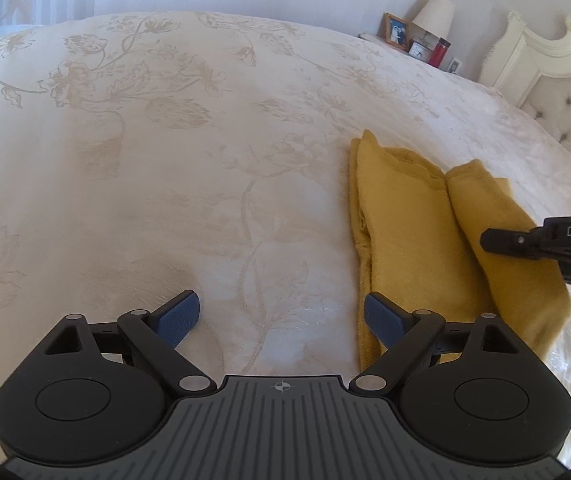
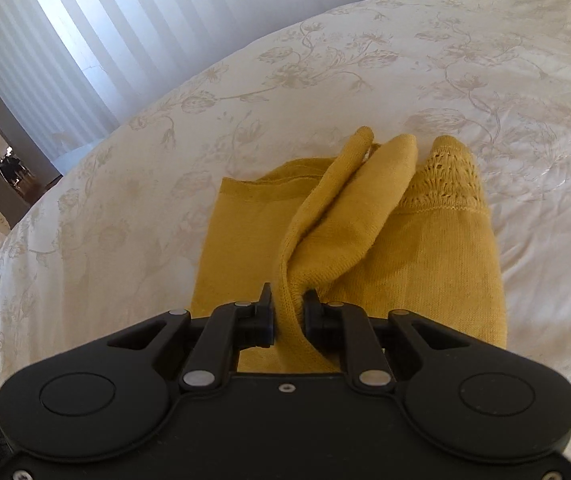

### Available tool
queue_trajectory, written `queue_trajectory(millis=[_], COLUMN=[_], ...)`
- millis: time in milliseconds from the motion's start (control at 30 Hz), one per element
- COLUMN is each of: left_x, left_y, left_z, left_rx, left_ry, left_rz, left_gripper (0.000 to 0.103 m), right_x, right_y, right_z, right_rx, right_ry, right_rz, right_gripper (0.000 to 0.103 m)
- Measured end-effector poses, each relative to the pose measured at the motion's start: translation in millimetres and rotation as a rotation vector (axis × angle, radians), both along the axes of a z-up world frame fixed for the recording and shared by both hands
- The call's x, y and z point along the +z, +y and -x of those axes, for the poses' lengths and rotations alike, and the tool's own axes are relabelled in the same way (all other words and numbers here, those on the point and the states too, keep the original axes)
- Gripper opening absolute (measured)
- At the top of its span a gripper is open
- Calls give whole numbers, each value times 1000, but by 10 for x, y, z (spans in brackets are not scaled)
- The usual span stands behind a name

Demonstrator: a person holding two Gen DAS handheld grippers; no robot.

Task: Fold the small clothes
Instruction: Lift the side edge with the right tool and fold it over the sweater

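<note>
Right gripper (image 2: 288, 312): we see its jaws clenched on a raised fold of the yellow knit garment (image 2: 365, 240), the cloth pinched between the two black fingers and lifted off the layers beneath.
Left gripper (image 1: 281, 316): we find it released, jaws spread wide with bare bedspread (image 1: 165, 160) between them; its right blue pad (image 1: 383, 318) sits over the garment's near edge, though we cannot tell whether it touches.
Garment: we see it partly folded on the cream floral bedspread, one end worked in openwork lace, to the right of the left gripper.
Seen from the left wrist: the right gripper's black fingers reach in over the yellow cloth.
Background: a tufted headboard (image 1: 565, 100) and a bedside lamp (image 1: 433, 14).
</note>
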State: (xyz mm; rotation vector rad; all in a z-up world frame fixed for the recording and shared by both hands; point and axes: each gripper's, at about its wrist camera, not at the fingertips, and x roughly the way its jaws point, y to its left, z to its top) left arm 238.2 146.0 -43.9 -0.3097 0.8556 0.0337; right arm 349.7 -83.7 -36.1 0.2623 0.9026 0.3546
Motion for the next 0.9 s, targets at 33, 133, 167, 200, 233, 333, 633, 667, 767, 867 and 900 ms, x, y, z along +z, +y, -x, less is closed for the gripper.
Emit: queue_trajectory(millis=[33, 133, 167, 200, 233, 333, 633, 667, 767, 867, 900], left_x=[-5, -6, -8, -11, -17, -23, -35, -38, -34, -31, -34], left_y=[30, 92, 109, 124, 137, 159, 185, 183, 185, 185, 184], left_z=[-5, -11, -9, -10, -17, -20, -26, -26, -30, -31, -31], left_rx=[5, 20, 24, 27, 30, 34, 35, 34, 34, 36, 38], left_ry=[0, -4, -3, -2, -1, 1, 4, 5, 5, 5, 5], left_rz=[3, 8, 10, 15, 20, 19, 27, 26, 26, 27, 27], left_gripper=[90, 90, 90, 90, 90, 90, 90, 90, 90, 90, 90], right_x=[13, 68, 84, 91, 91, 44, -88, -55, 42, 33, 0], right_y=[23, 117, 183, 245, 307, 546, 677, 623, 413, 253, 234], right_z=[0, -6, -19, -40, -51, -68, 119, 155, 251, 328, 350], right_rx=[-8, -21, -18, -13, -7, 32, 173, 169, 122, 81, 83], right_ry=[-5, -28, -36, -39, -40, -40, -54, -70, -120, -141, -136], right_rz=[-1, -5, 4, 12, 21, 61, 17, -15, -80, -50, -28], right_gripper=[21, 21, 21, 21, 21, 21, 45, 45, 45, 45, 45])
